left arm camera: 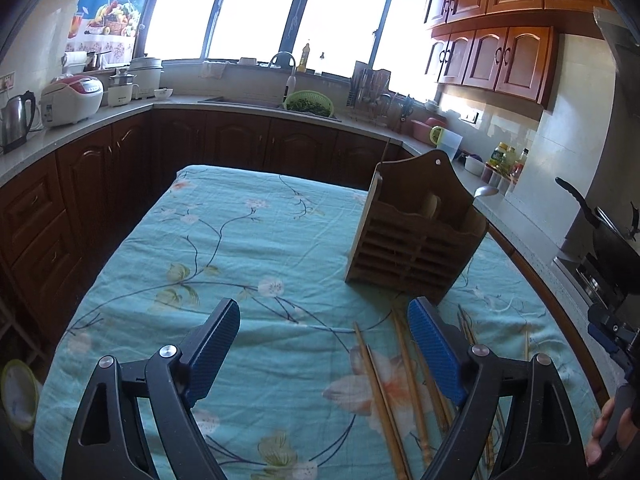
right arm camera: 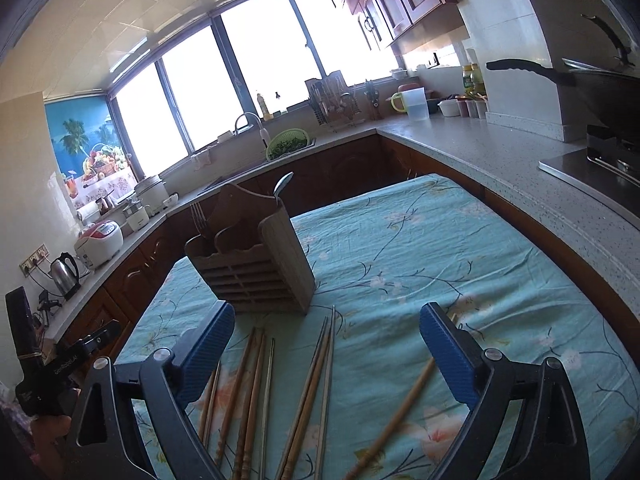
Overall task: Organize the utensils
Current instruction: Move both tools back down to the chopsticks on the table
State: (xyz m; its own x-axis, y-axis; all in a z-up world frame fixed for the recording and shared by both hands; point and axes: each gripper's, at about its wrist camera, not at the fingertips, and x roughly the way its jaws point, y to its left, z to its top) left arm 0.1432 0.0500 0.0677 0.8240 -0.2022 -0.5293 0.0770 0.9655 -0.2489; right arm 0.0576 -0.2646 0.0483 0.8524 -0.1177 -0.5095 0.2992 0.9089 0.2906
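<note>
**A:** How do your grippers stand?

**B:** My left gripper (left arm camera: 324,340) is spread wide over the tablecloth (left arm camera: 224,240), with nothing between its blue pads (left arm camera: 214,344). My right gripper (right arm camera: 326,344) is just as wide. Several chopsticks (right arm camera: 316,380) lie on the cloth in the gap between its pads, but neither pad presses on them, so I hold nothing in either one.

**A:** Where are the utensils?

**B:** The chopsticks lie loose on the cloth at the near edge, most of them pointing roughly toward the holder (right arm camera: 256,264). In the right view I see a group near the left pad, a pair and a thinner one in the middle, and one stick (right arm camera: 400,408) lying slantwise toward the right pad. In the left view the same chopsticks (left arm camera: 384,380) lie around and beneath my right finger (left arm camera: 436,348), with a few more past it on the outer side.

**A:** And the holder?

**B:** The wooden holder (left arm camera: 416,240) stands upright on the cloth just beyond the far tips of the chopsticks. A spoon (right arm camera: 283,185) sticks up from one end of it, and a fork (right arm camera: 198,216) from the other end. I cannot tell how many compartments it has.

**A:** Can you see one gripper from the other?

**B:** Yes. Part of the right one shows at the right edge of the left view, with a hand (left arm camera: 608,432) below it. The left one shows at the lower left edge of the right view.
</note>
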